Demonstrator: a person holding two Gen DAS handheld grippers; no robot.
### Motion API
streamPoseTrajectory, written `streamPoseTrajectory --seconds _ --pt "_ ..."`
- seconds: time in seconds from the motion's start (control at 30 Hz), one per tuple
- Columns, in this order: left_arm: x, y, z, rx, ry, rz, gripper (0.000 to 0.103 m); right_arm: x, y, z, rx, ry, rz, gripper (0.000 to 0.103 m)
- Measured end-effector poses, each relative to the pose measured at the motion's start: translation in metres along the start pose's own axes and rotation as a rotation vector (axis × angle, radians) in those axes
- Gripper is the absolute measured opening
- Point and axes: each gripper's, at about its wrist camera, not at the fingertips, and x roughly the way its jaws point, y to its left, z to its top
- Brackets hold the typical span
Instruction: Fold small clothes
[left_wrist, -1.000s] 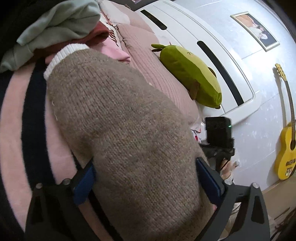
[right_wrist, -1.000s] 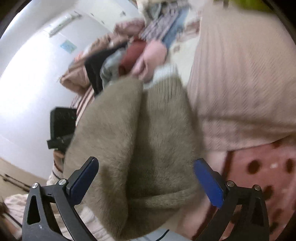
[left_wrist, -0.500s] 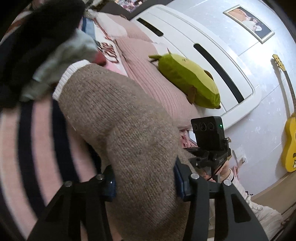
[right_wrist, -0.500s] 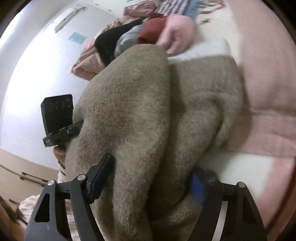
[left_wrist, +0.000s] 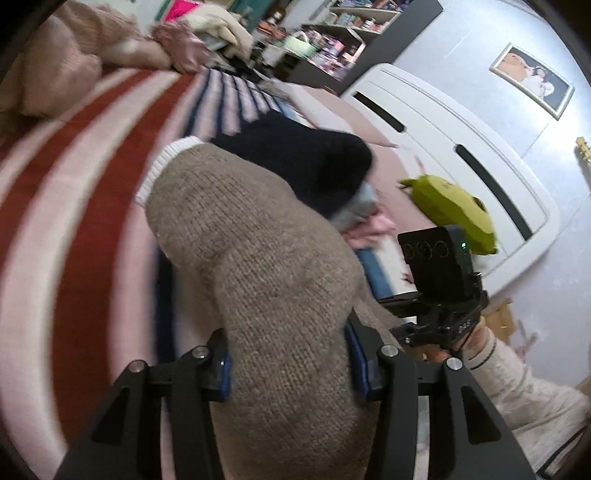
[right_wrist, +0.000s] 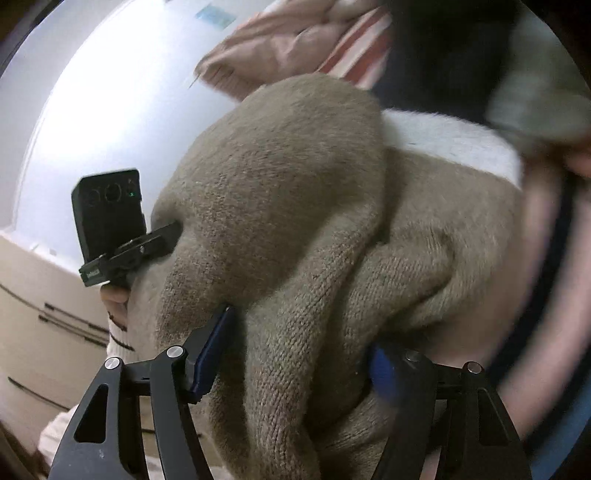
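Note:
A taupe knitted sweater (left_wrist: 266, 266) with a white ribbed hem (left_wrist: 162, 166) is bunched and folded over on the bed. My left gripper (left_wrist: 290, 365) is shut on a thick fold of it. In the right wrist view the same sweater (right_wrist: 295, 221) fills the middle, its white hem (right_wrist: 454, 144) at the far side. My right gripper (right_wrist: 295, 365) is shut on another bunched fold. Each gripper's body shows in the other's view, the right one (left_wrist: 439, 280) and the left one (right_wrist: 110, 225), close beside the sweater.
The bed has a red, pink and navy striped blanket (left_wrist: 66, 206). A dark navy garment (left_wrist: 306, 162) lies behind the sweater, with pale blue and pink clothes beside it. A green plush toy (left_wrist: 450, 206) lies by the white headboard (left_wrist: 461, 122). Pink bedding (right_wrist: 280, 48) is heaped behind.
Both grippers went from wide open to shut on the sweater's folds. Both have swung with it towards the striped blanket side of the bed, and the views are blurred by motion.

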Motion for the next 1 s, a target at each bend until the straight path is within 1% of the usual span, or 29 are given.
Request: streamPoseTrajectory --seconds 0.07,0.1,0.2,0.27,0.37,0.4,0.47,0.57,0.6,0.63,0.67,0.7,0.77,0.83,0.9,0.93,1.0 --pt "-0.018 0.029 0.001 -0.038 -0.012 0.037 0.045 0.029 0.013 0.017 -0.007 0.003 0.010 0.064" --pt "-0.027 0.041 0.001 -0.050 -0.018 0.056 0.045 0.037 0.017 0.019 -0.011 0.000 0.010 0.064" --pt "-0.057 0.077 0.001 -0.080 -0.036 0.106 0.046 0.071 0.033 0.043 -0.018 -0.017 0.027 0.064" --pt "-0.072 0.092 0.002 -0.083 -0.038 0.132 0.046 0.097 0.044 0.057 -0.013 -0.007 0.056 0.064" --pt "-0.090 0.115 0.004 -0.091 -0.042 0.177 0.047 0.126 0.057 0.070 -0.020 0.010 0.066 0.064" --pt "-0.096 0.124 0.004 -0.094 -0.046 0.195 0.048 0.134 0.065 0.073 -0.030 0.015 0.064 0.064" --pt "-0.104 0.146 0.003 -0.134 -0.051 0.231 0.050 0.145 0.073 0.076 -0.046 0.024 0.058 0.064" --pt "-0.105 0.169 -0.006 -0.190 -0.039 0.289 0.054 0.149 0.073 0.076 -0.073 0.029 0.031 0.064" --pt "-0.106 0.172 -0.011 -0.201 -0.049 0.296 0.057 0.148 0.070 0.075 -0.070 0.029 0.036 0.064" --pt "-0.110 0.174 -0.014 -0.202 -0.067 0.302 0.058 0.137 0.062 0.068 -0.076 0.031 0.041 0.064" --pt "-0.113 0.173 -0.015 -0.195 -0.082 0.314 0.062 0.129 0.058 0.063 -0.090 0.031 0.035 0.064" --pt "-0.117 0.169 -0.016 -0.183 -0.101 0.344 0.064 0.135 0.067 0.053 -0.101 0.028 0.027 0.064" --pt "-0.123 0.160 -0.017 -0.165 -0.119 0.387 0.064 0.132 0.066 0.055 -0.115 0.014 0.019 0.064" --pt "-0.126 0.149 -0.015 -0.151 -0.136 0.419 0.064 0.116 0.068 0.049 -0.135 -0.006 0.011 0.064" --pt "-0.132 0.134 -0.014 -0.130 -0.169 0.451 0.064 0.097 0.068 0.040 -0.172 -0.033 -0.013 0.064" --pt "-0.134 0.129 -0.015 -0.122 -0.181 0.465 0.064 0.095 0.072 0.044 -0.182 -0.042 -0.020 0.064" --pt "-0.140 0.113 -0.015 -0.107 -0.225 0.483 0.064 0.080 0.076 0.037 -0.211 -0.061 -0.035 0.064"
